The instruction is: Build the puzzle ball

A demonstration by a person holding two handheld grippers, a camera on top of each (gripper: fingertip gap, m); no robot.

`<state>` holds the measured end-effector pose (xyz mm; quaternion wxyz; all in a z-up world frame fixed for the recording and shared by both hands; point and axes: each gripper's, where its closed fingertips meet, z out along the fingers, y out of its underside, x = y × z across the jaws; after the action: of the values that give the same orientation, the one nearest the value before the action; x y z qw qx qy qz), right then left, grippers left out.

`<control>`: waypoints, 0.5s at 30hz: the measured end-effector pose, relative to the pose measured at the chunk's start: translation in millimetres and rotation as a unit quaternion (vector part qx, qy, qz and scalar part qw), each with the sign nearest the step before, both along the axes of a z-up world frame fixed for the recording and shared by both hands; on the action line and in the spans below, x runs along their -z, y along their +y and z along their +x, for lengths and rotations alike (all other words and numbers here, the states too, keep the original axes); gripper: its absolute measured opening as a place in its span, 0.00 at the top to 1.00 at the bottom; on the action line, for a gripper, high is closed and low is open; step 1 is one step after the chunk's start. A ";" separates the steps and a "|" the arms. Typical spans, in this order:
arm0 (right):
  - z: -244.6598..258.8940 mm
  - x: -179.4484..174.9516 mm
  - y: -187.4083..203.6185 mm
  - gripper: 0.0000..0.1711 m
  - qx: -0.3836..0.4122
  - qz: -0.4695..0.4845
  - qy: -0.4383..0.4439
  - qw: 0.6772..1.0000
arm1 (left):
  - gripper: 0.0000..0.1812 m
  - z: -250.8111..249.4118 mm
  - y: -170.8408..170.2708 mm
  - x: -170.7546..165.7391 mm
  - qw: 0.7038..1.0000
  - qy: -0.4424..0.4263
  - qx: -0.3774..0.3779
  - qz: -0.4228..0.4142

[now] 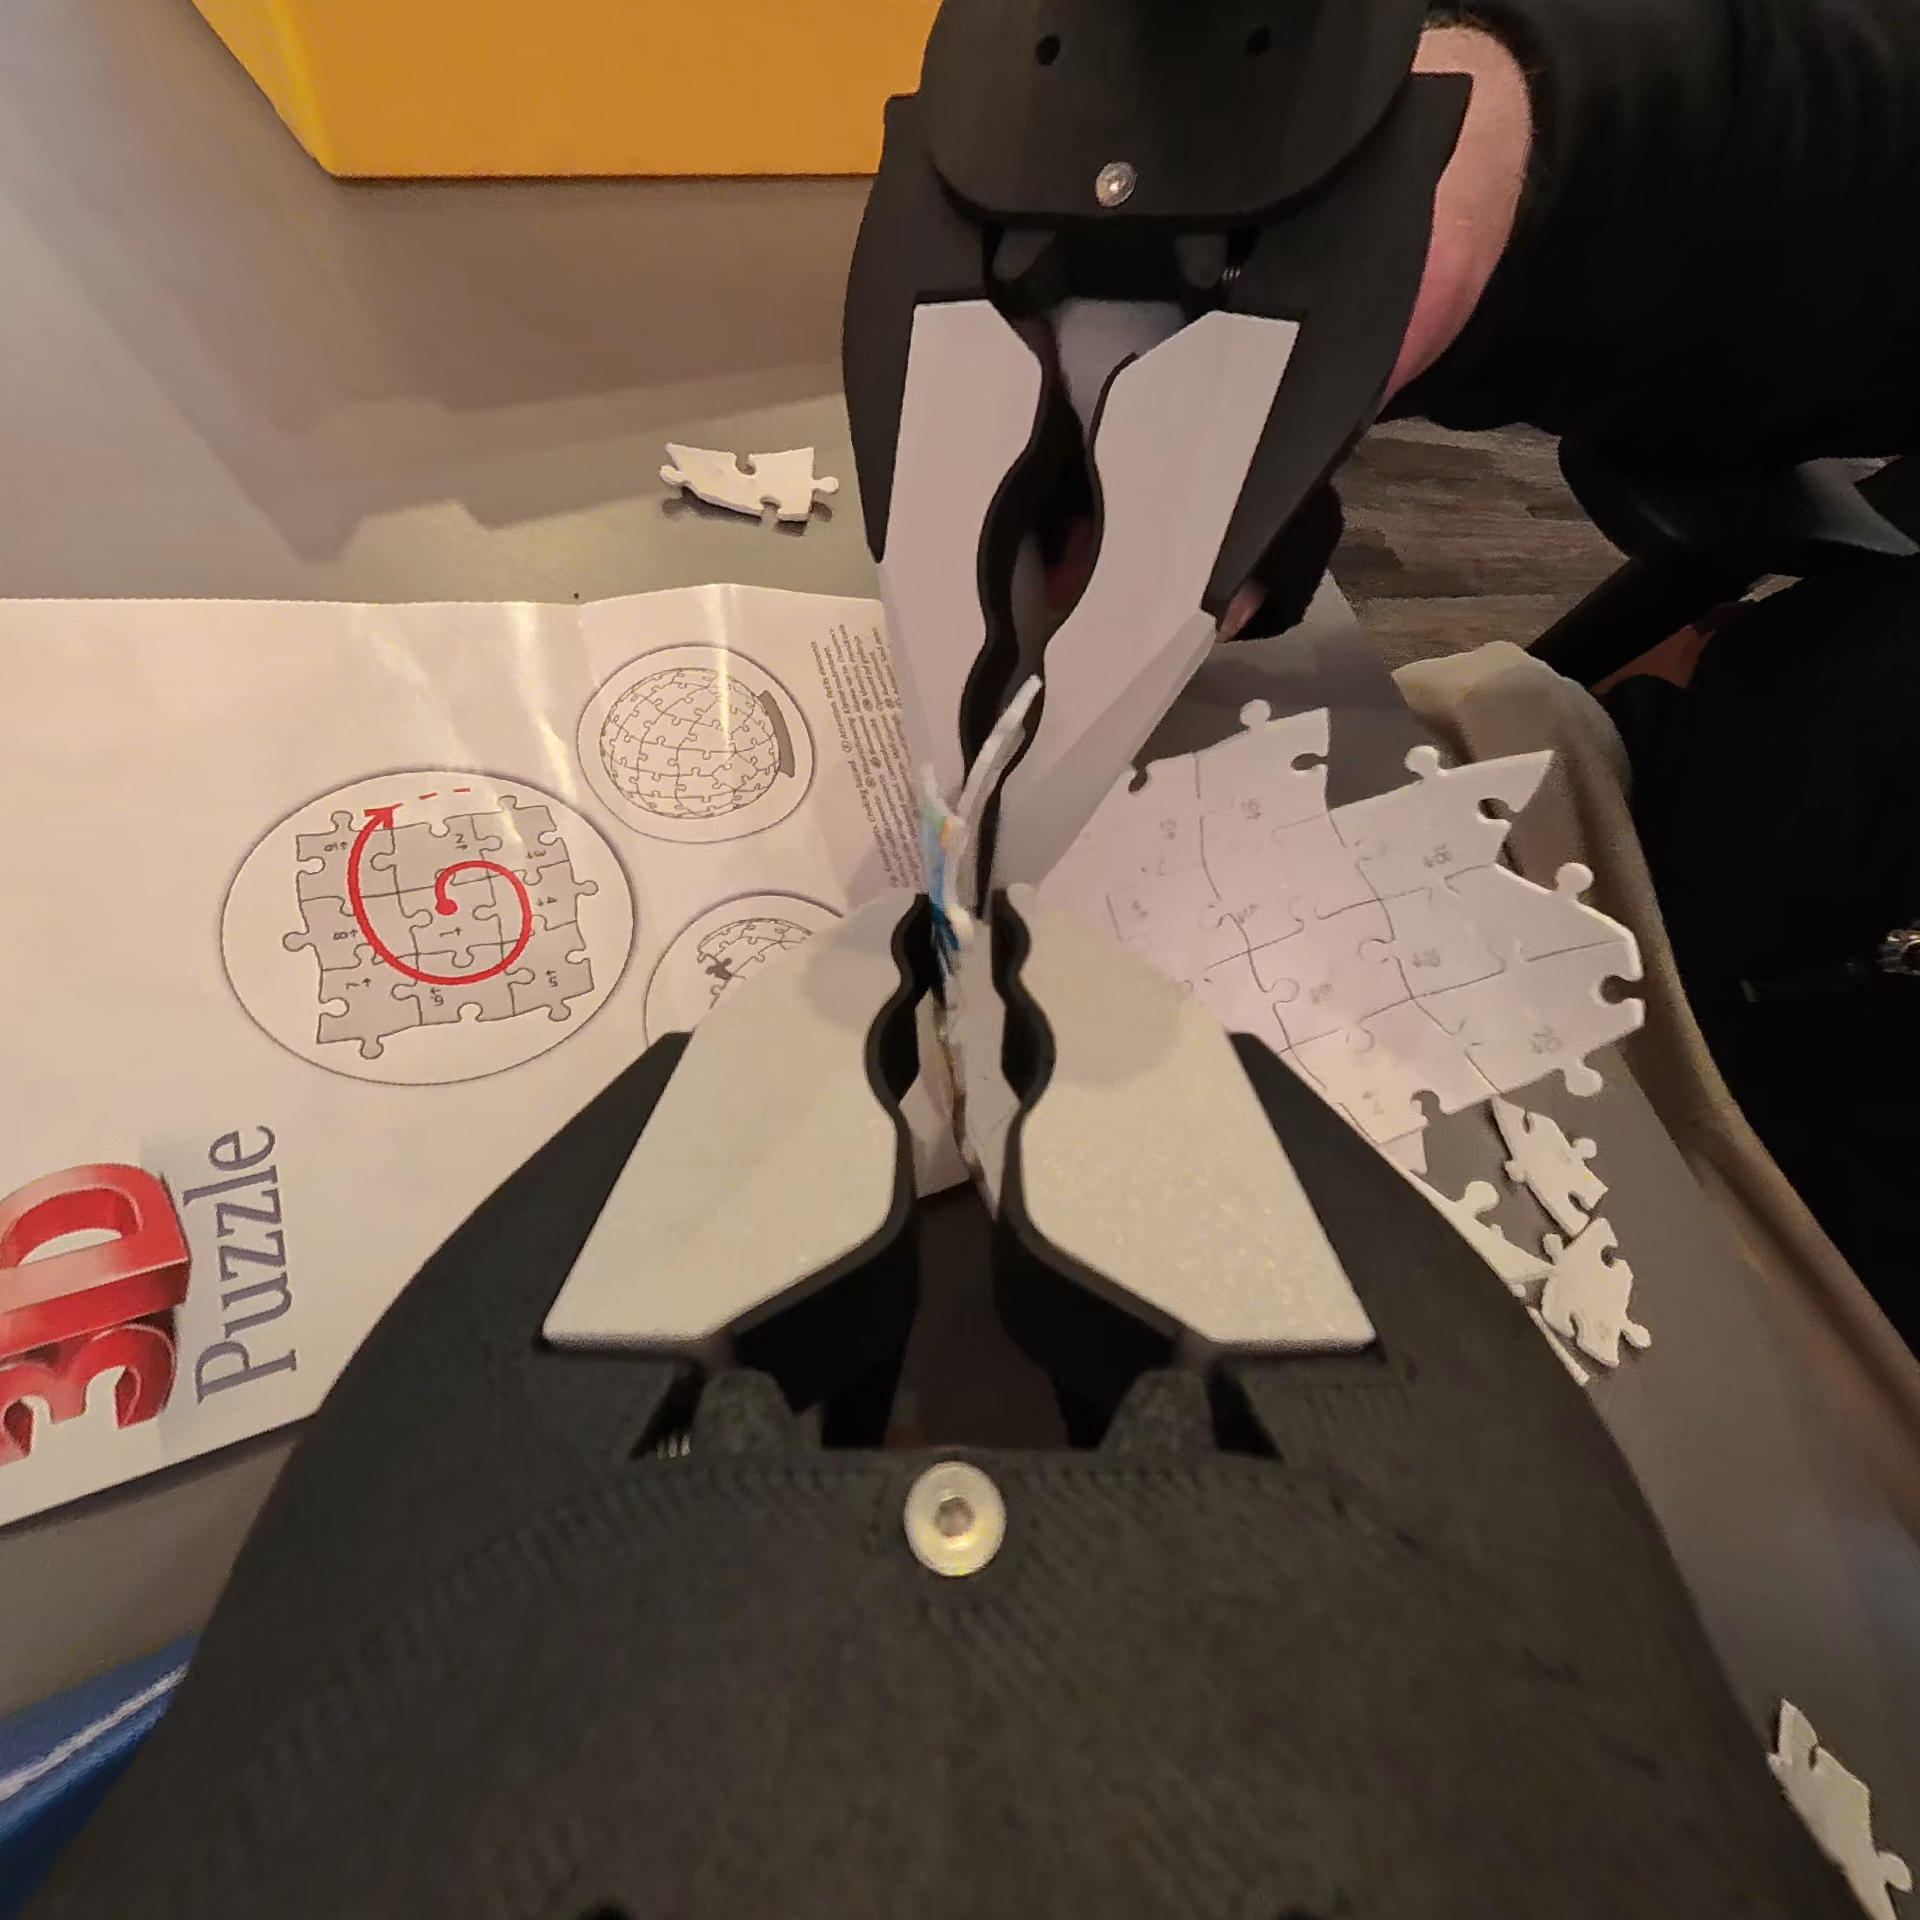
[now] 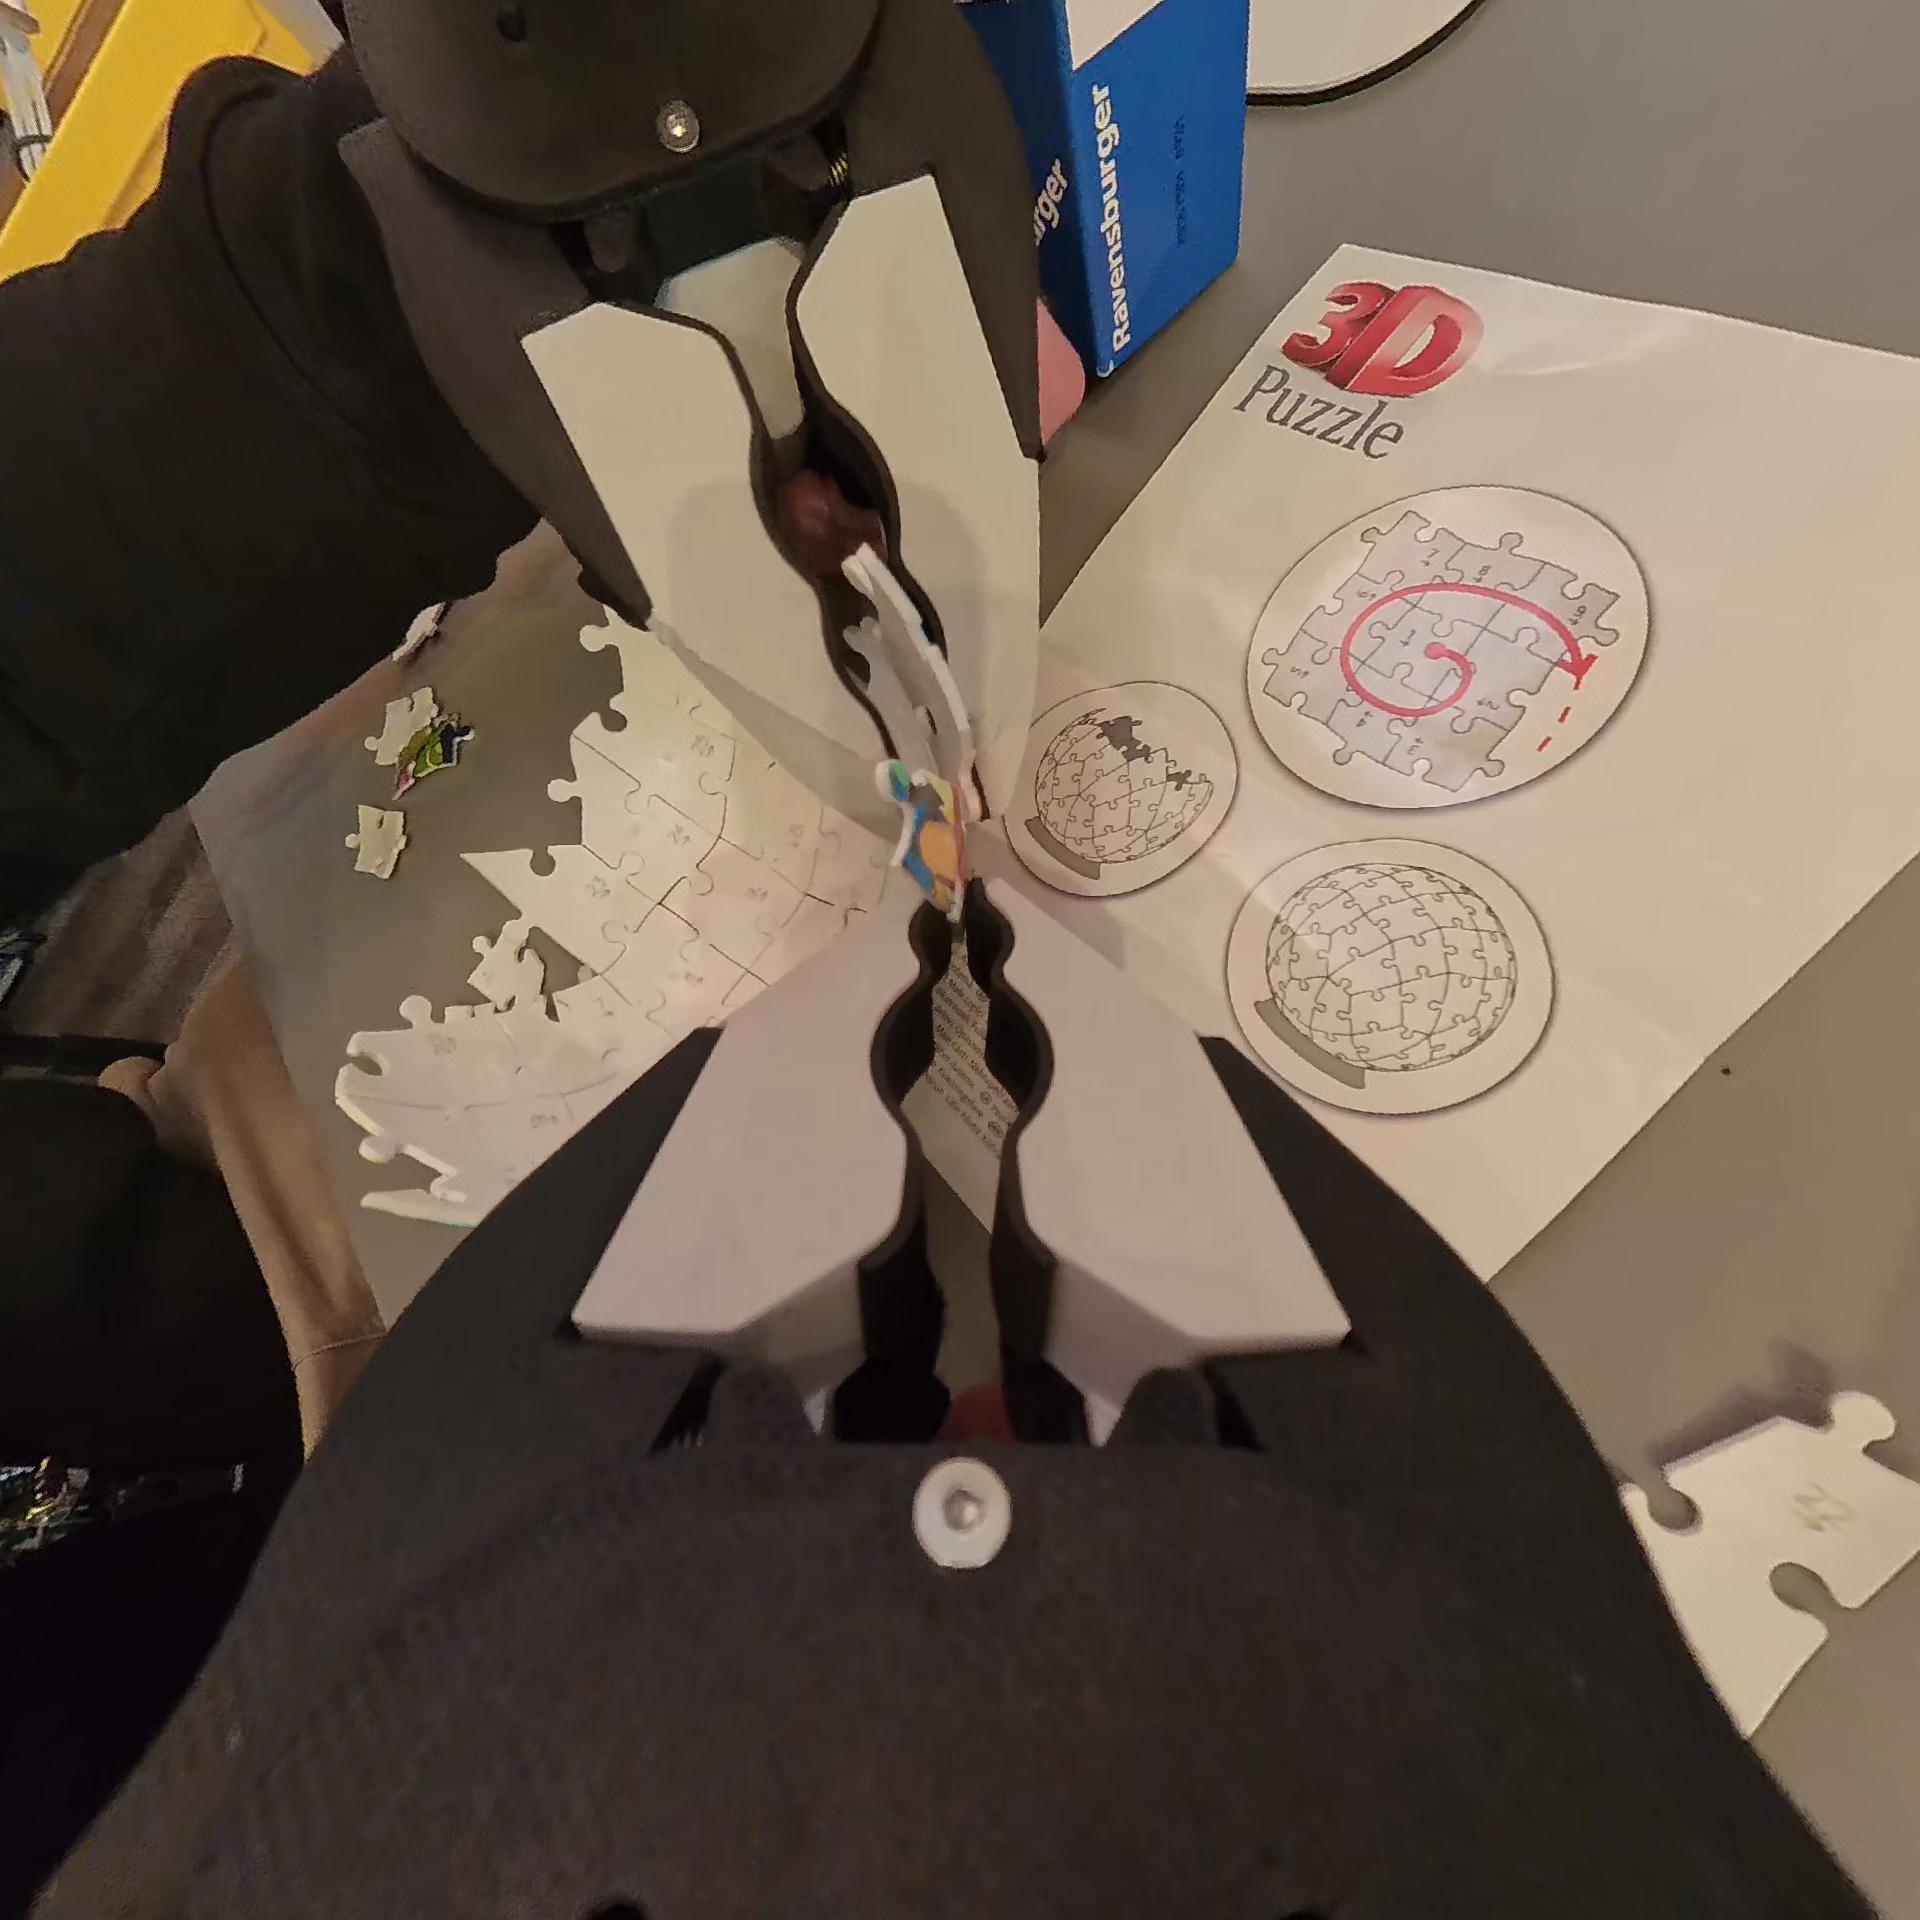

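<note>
Two curved white plastic puzzle pieces meet edge-on, tip to tip, lengthwise between facing left gripper and right gripper, each pair of jaws clamped on one.

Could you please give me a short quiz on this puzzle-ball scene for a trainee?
1. True or false: the left gripper pinches a white-backed piece and the right gripper pinches a colourful piece.
2. Which face of the partly built shell shows? A printed; B white; C black.
3. What colour is the box beyond the instruction sheet?
Key: 1 true; 2 B; 3 blue.
</note>
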<state>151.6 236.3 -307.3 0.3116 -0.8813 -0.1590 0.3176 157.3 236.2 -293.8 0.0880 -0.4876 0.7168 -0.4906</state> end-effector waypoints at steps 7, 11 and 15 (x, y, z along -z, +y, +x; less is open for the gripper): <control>0.8 1.5 -1.3 1.00 -0.002 -0.009 0.005 1.000 | 0.88 0.2 3.2 -2.0 1.000 -0.007 -0.011 -0.007; 0.3 1.4 -1.2 1.00 -0.003 -0.009 0.005 1.000 | 0.92 2.3 7.1 -6.6 1.000 -0.020 -0.020 -0.008; 0.6 2.2 -1.7 1.00 -0.004 -0.012 0.004 1.000 | 0.98 4.5 7.8 -9.7 0.999 -0.031 -0.022 -0.008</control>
<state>152.2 234.6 -309.5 0.3003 -0.8831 -0.1569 0.3245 161.8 244.0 -284.0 0.1174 -0.4888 0.6990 -0.5087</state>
